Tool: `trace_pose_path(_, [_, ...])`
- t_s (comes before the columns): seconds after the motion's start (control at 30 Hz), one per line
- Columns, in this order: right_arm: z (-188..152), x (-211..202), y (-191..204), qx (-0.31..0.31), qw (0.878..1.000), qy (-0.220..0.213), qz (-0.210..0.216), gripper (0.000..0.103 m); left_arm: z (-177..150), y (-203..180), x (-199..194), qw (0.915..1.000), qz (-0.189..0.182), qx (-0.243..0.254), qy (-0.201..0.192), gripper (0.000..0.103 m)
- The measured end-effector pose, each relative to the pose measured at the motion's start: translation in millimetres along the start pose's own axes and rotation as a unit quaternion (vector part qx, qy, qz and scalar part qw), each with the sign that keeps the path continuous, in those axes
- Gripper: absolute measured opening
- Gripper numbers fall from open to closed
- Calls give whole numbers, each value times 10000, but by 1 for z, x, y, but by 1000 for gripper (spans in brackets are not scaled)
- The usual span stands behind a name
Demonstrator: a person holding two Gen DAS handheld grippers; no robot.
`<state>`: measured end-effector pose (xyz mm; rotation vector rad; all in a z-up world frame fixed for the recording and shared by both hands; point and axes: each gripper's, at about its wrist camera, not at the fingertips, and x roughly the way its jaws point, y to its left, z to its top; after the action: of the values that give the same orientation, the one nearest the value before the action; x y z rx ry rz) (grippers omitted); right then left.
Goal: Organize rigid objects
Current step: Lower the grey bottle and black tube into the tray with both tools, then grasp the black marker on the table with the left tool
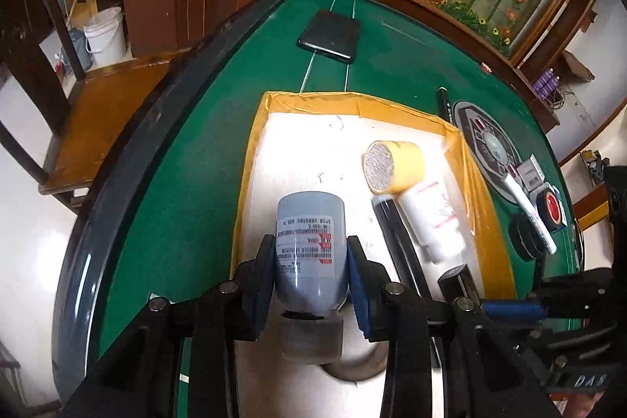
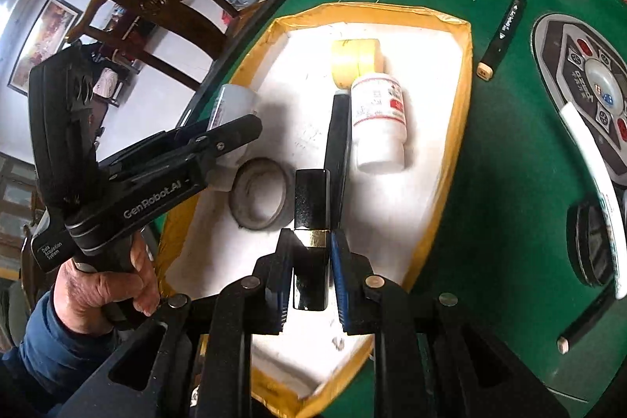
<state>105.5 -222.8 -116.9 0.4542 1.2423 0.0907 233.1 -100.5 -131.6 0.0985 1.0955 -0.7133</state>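
So you've got the grey bottle (image 1: 309, 253) clamped in your left gripper (image 1: 311, 275) and the black lipstick tube (image 2: 311, 222) pinched in your right gripper (image 2: 311, 261), both over the tray (image 2: 464, 96). Lower them gently into the bare white patches, clear of the tape ring (image 2: 260, 198).

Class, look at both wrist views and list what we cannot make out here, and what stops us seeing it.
- Grey bottle, left wrist view: label print too small and blurred; the left gripper covers its sides.
- Black case, right wrist view: lower sides hidden between the right gripper fingers.
- White pen, right wrist view: motion-blurred, its far end cut off by the picture's edge.
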Motion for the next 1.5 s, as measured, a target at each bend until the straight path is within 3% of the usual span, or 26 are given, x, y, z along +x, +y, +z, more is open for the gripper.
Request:
trace_pose_path(0.37, [20, 22, 1, 59, 9993, -50, -355, 19, 15, -9, 17, 9997, 11, 254, 73, 37])
trace_pose_path(0.43, [22, 21, 0, 77, 9992, -97, -390, 19, 15, -9, 15, 9997, -43, 219, 37, 45])
trace_pose_path(0.53, [21, 17, -2, 134, 9996, -138, -213, 40, 13, -10, 7, 9997, -141, 196, -62, 63])
trace_pose_path(0.6, [21, 12, 0, 161, 9994, -217, -212, 55, 13, -11, 0, 9996, -177, 167, -138, 65])
trace_pose_path(0.77, [13, -3, -2, 130, 9994, -288, -171, 62, 6, -12, -24, 9988, -278, -62, -388, 65])
trace_pose_path(0.9, [5, -31, -2, -67, 9958, -704, -578, 74, -5, -26, -42, 9978, -333, -48, -567, 65])
trace_pose_path(1.0, [-6, -62, -5, -286, 9816, -1284, -1385, 81, -15, -43, -53, 9969, -454, -12, -650, 65])
trace_pose_path(1.07, [-13, -76, -15, -168, 9767, -1495, -1530, 81, -20, -60, -58, 9962, -522, 111, -685, 65])
trace_pose_path(1.27, [-49, -108, -91, 796, 9730, -1692, -1352, 81, -30, -123, -66, 9924, -849, 578, -679, 65])
trace_pose_path(1.4, [-84, -129, -138, 1197, 9646, -1837, -1463, 81, -39, -167, -55, 9899, -1012, 883, -462, 72])
trace_pose_path(1.5, [-108, -138, -173, 1729, 9620, -1778, -1142, 81, -41, -189, -42, 9900, -1049, 920, -196, 72])
